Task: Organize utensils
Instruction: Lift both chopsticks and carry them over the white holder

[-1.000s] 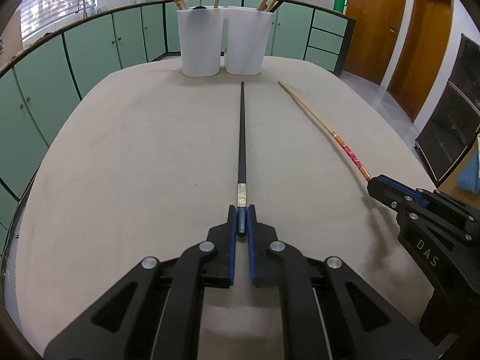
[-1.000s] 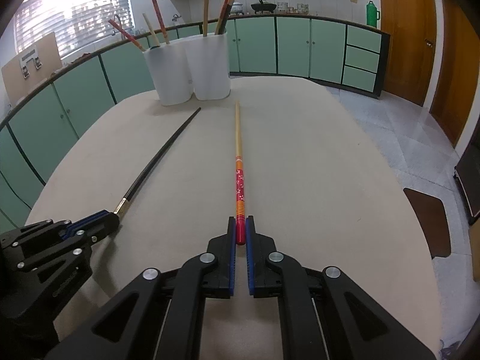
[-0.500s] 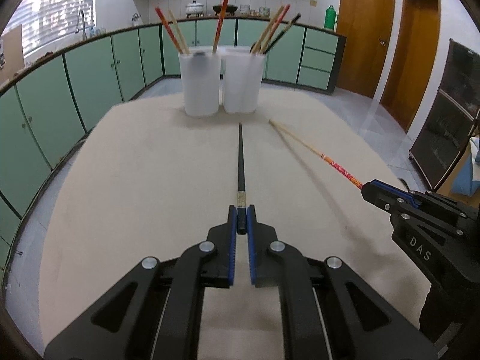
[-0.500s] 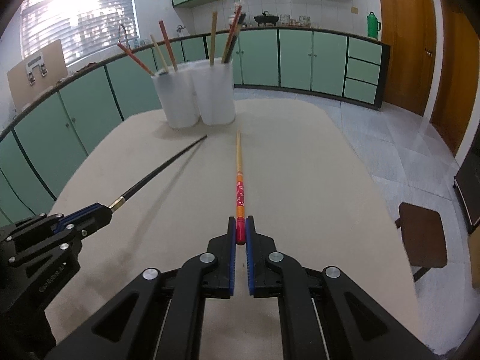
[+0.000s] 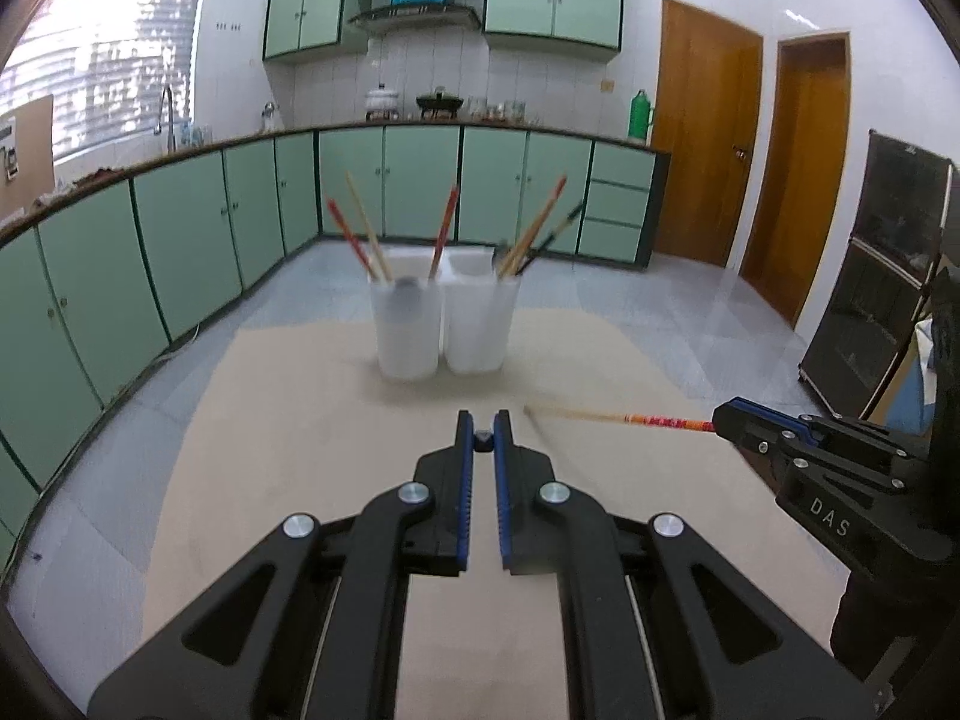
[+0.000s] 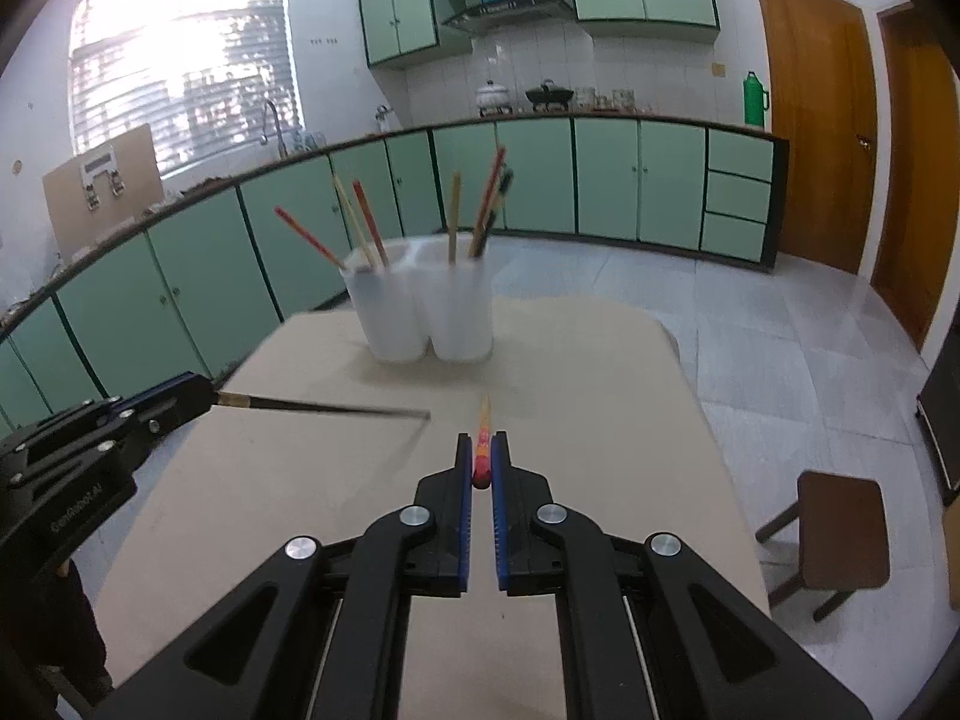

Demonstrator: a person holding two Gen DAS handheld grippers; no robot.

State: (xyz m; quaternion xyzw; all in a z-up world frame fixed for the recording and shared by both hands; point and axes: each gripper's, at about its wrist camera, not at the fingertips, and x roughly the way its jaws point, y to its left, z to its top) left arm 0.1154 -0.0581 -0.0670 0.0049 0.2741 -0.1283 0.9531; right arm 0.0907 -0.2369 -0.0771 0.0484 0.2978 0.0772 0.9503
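the left gripper (image 5: 483, 427) is clamped on the butt of a black chopstick (image 6: 336, 407) and the right gripper (image 6: 482, 450) on the red end of a wooden chopstick (image 5: 624, 417), both lifted above the beige desk (image 6: 600, 420) in front of two white holders (image 6: 420, 312) with more chopsticks.

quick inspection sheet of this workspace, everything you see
surface: beige table, bare apart from the holders
job's things: black chopstick and red-ended chopstick, both lifted; two white holders with chopsticks inside
clutter: nothing seen
grippers: left tongs shut on black chopstick; right tongs shut on red-ended chopstick
cables: nothing seen
surroundings: green cabinets, wooden doors, brown stool
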